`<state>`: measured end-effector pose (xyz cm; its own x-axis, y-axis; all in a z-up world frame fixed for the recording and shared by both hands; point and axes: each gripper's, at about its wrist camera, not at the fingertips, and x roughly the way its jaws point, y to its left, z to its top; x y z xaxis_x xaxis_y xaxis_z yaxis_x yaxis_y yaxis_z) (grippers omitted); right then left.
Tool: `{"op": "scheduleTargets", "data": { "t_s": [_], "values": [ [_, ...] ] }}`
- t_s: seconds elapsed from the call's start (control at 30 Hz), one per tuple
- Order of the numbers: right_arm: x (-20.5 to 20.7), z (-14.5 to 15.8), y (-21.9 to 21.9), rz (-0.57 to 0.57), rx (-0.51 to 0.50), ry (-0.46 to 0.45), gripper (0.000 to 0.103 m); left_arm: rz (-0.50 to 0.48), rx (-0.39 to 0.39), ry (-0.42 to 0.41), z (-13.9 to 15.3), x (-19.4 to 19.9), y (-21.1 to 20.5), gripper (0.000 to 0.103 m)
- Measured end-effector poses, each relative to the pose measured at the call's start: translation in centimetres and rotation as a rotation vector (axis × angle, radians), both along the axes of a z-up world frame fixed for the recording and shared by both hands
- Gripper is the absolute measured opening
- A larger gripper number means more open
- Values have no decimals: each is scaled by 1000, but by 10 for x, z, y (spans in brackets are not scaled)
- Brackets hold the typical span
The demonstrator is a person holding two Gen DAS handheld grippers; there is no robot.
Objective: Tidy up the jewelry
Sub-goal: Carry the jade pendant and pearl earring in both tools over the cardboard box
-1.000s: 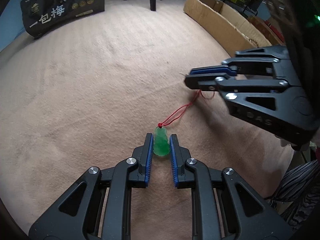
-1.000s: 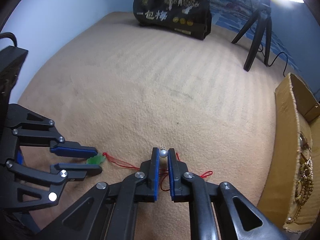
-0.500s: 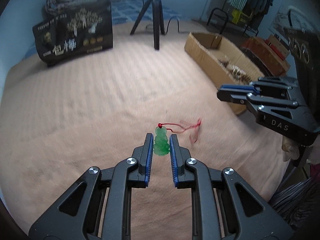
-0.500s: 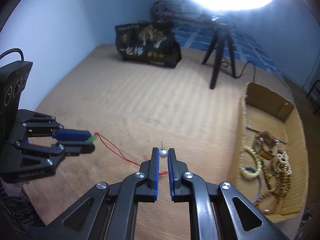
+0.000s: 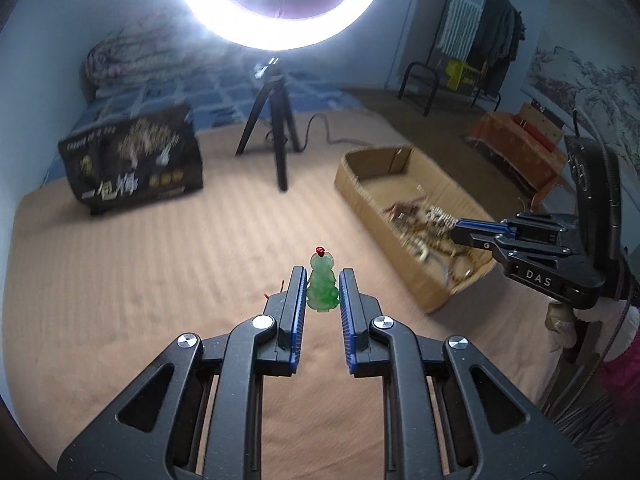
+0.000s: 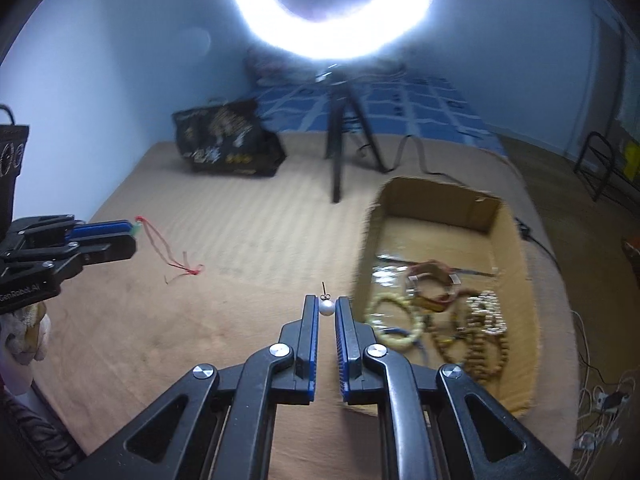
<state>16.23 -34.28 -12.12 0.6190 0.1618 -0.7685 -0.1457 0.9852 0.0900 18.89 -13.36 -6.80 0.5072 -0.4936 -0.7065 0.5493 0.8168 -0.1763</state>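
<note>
Tan ribbed bed cover [image 5: 120, 272] under cardboard box [image 6: 436, 204], black printed bag [image 5: 132, 164], tripod [image 5: 276, 120].

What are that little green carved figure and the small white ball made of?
The green carved pendant looks like jade or glass imitating it: translucent, glossy, hung on a red cord. The white bead earring looks like a pearl, real or imitation: smooth, with a soft sheen and a thin metal post.

Ring light [image 5: 282, 4]: lit, on black tripod [image 5: 276, 128].
Black printed bag [image 5: 132, 160]: upright, left of tripod.
Tan blanket [image 5: 140, 260]: spread beneath both.
Clothes rack [image 5: 484, 40]: far right.
</note>
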Motion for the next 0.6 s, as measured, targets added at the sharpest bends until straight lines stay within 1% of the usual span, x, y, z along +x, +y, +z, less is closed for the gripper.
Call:
{"op": "scheduleTargets", "data": {
  "t_s": [0.13,0.33,0.47,0.6],
  "values": [
    [2,9,-29,-60,15,-23,6,-23,-30,-32,16,1,-21,15],
    [14,12,-61,-120,25,-39,6,-62,-63,-60,29,5,-58,15],
    [26,11,-74,-142,27,-45,6,-86,-84,-67,33,9,-83,15],
    [38,12,-87,-159,27,-54,6,-103,-91,-68,30,13,-104,15]
  ]
}}
